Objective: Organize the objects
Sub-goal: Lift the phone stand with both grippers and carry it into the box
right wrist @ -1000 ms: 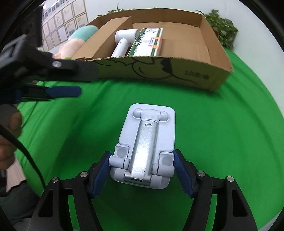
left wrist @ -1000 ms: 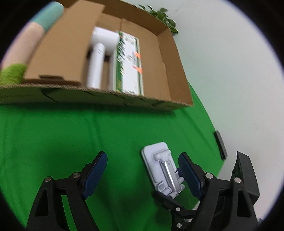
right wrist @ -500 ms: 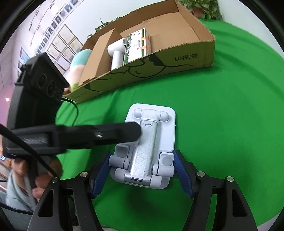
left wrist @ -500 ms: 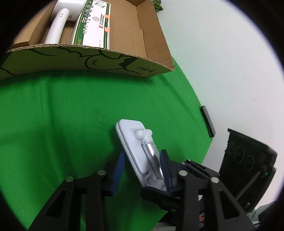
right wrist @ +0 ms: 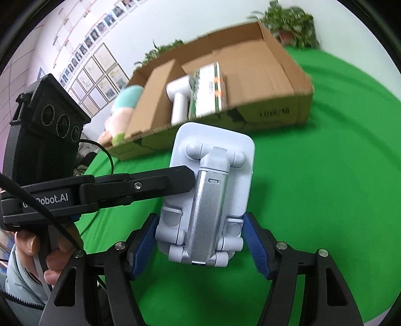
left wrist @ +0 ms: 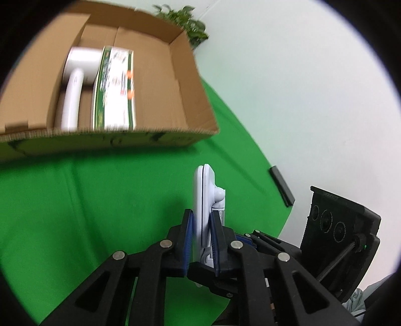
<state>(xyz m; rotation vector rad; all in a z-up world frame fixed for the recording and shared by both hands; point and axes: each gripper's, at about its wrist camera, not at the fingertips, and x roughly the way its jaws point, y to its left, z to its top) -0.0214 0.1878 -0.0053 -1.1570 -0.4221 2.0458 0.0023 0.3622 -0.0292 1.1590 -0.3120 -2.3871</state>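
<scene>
A white folding phone stand (right wrist: 208, 195) with a silver arm is held above the green cloth by both grippers. My right gripper (right wrist: 200, 240) is shut on its lower end, blue pads on both sides. My left gripper (left wrist: 201, 230) is shut on its flat faces; in the left wrist view the stand (left wrist: 204, 198) shows edge-on, upright between the pads. The left gripper's finger (right wrist: 140, 185) reaches in from the left in the right wrist view. An open cardboard box (left wrist: 190, 82) behind holds a white hair dryer (left wrist: 72, 95) and a green-and-white carton (left wrist: 115, 87).
The table is covered by a green cloth (right wrist: 325, 200). A plush toy (right wrist: 122, 105) lies left of the box (right wrist: 283, 105). Potted plants (right wrist: 290, 22) stand behind the box. A small black object (left wrist: 282, 185) lies at the cloth's right edge. A white wall is behind.
The left gripper came in from the left and closed on the stand. The stand has been lifted off the cloth and raised toward the box, still in the right gripper.
</scene>
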